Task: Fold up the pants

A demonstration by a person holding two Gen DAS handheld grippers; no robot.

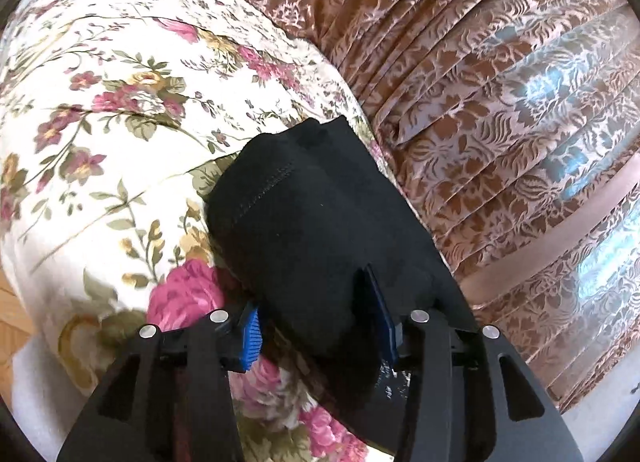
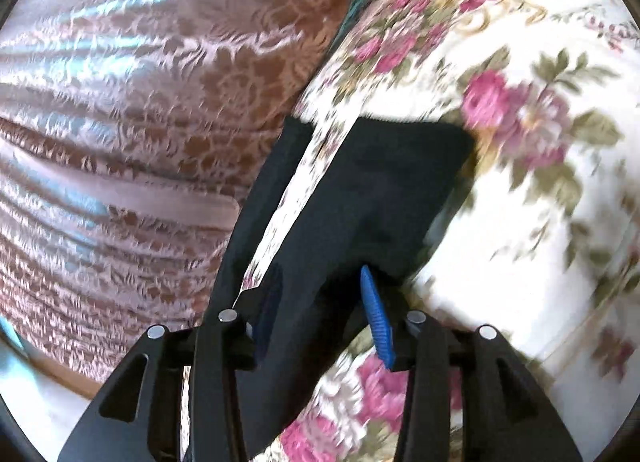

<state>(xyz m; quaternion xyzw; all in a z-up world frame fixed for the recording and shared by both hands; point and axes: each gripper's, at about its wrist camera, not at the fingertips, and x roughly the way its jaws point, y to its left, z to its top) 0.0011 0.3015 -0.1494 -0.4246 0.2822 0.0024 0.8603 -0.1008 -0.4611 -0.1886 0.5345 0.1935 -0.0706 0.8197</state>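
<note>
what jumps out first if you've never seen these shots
The black pants stand out, dark against the white floral bedspread they lie on, filling the middle of both views. Beside them runs a shiny pink-brown pleated cover. Each gripper's blue-padded fingers straddle the black cloth.

It is a room in a home: a flowered bedcover [image 1: 120, 109], a pleated brown brocade fabric [image 1: 500, 101] beside it, and wooden parquet floor [image 1: 12, 326].
</note>
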